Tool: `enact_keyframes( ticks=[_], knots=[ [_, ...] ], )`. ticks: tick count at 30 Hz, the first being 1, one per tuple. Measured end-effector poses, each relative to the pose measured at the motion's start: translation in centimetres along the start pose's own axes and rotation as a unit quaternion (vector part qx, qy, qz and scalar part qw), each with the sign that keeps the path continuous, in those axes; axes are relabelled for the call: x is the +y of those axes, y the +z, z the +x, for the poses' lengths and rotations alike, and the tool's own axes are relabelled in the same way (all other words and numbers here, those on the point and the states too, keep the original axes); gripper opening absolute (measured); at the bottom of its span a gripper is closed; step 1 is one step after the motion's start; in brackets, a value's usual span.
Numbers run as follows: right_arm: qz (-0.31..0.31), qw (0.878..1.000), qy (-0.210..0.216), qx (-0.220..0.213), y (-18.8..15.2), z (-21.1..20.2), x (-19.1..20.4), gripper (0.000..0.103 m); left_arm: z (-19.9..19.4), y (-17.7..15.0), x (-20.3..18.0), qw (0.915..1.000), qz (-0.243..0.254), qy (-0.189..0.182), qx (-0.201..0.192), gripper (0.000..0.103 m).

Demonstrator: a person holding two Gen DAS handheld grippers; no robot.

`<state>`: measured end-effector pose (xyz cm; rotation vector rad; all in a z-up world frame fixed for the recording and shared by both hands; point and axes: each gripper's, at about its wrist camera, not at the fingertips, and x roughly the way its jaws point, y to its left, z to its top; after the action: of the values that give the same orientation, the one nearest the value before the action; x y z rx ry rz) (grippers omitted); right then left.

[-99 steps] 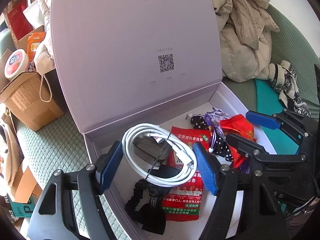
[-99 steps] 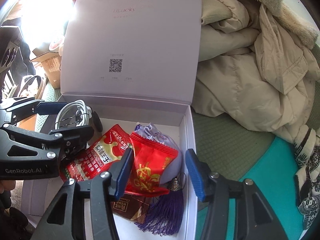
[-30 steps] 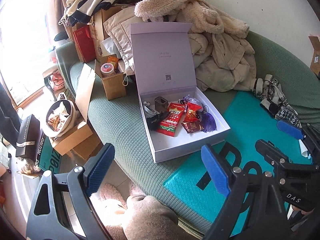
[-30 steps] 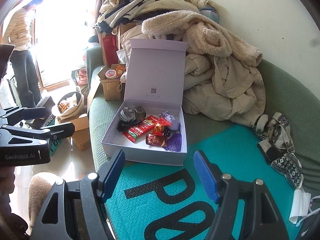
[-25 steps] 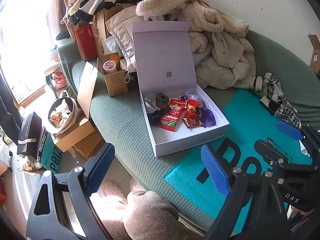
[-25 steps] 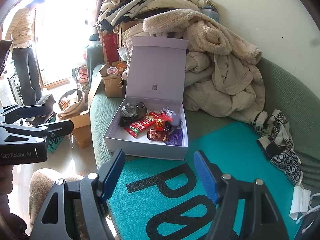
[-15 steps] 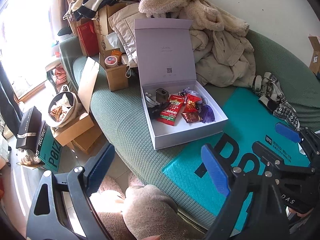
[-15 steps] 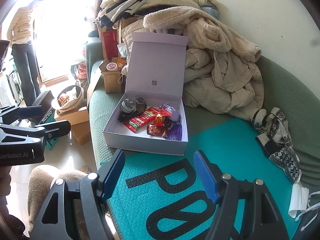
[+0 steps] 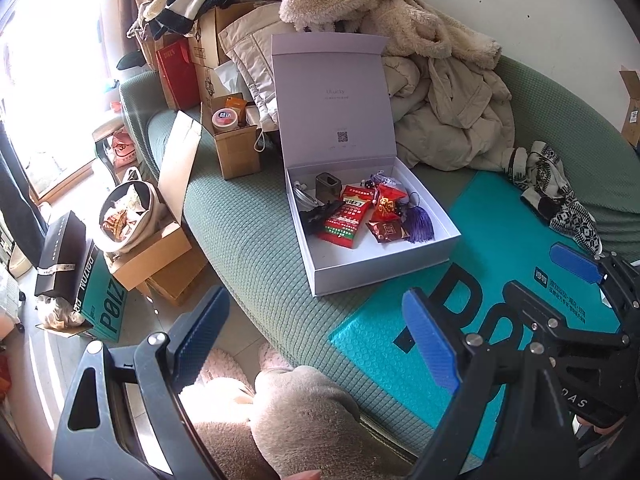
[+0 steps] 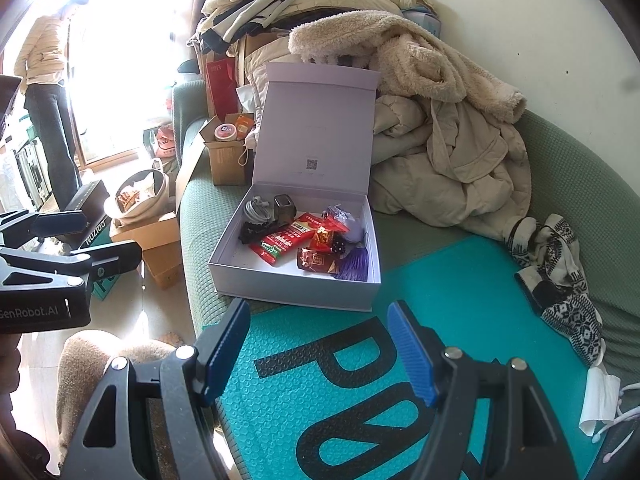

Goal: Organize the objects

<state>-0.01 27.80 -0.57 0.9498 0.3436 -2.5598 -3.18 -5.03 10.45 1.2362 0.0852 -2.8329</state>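
Sofa [image 9: 248, 224], green, quilted cover; runs across the centre of both views.

Gift box [image 9: 384, 268], pale lilac, lid [image 9: 332, 100] standing upright at its far edge; centre of the left wrist view, upper centre of the right wrist view [image 10: 296, 284]. It sits on the sofa, its near right corner touching the teal mat.

Contents of the box:
- coiled white cable [image 10: 256, 210], far left corner
- small dark block [image 10: 285, 207], just beside the cable
- black item [image 10: 250, 232], shape unclear, in front of the cable
- long red snack packet [image 9: 346, 218], middle
- smaller red packet [image 9: 386, 204], right of it
- brown packet [image 9: 386, 230], nearer the front
- purple tassel [image 9: 420, 222], by the right wall

Teal mat [image 10: 460, 312], bubble-textured with large black letters; lower right of both views.

Left gripper [image 9: 316, 340], blue pads, bottom of the left wrist view: jaws spread wide, nothing between them, well apart from the box.

Right gripper [image 10: 320, 348], bottom of the right wrist view: jaws parted, empty, over the mat.

Beige coats [image 9: 448, 112], heaped behind and right of the box.

Patterned knitwear [image 10: 560, 280], right edge, on the sofa.

Cardboard boxes [image 9: 236, 148], upper left, on the sofa and on the floor beside it.

Person [image 10: 44, 92], standing at the bright window, far left of the right wrist view.
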Motion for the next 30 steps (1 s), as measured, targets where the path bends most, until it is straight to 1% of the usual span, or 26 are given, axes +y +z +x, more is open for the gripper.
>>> enact_keyframes(
  ticks=[8,13,16,23,30],
  knots=[
    [0.001,1.0,-0.006,-0.003,0.0,-0.7,-0.7,0.072,0.4,-0.2,0.1,0.9999,-0.005,0.005,0.011,0.087],
    [-0.003,1.0,-0.009,-0.005,0.2,-1.0,-1.1,0.072,0.1,-0.2,-0.3,0.9999,0.0,0.009,0.008,0.088],
    [-0.002,1.0,-0.01,0.0,0.3,-0.6,-1.2,0.072,0.0,0.1,-0.6,0.9999,0.006,0.008,0.007,0.088],
    [0.005,1.0,-0.01,0.006,0.2,0.0,-1.6,0.072,0.7,1.2,-1.2,0.9996,0.013,0.011,0.022,0.088],
    [0.012,1.0,-0.009,0.006,0.2,0.6,-2.2,0.072,1.3,1.8,-1.2,0.9996,0.013,0.009,0.022,0.087]
  ],
)
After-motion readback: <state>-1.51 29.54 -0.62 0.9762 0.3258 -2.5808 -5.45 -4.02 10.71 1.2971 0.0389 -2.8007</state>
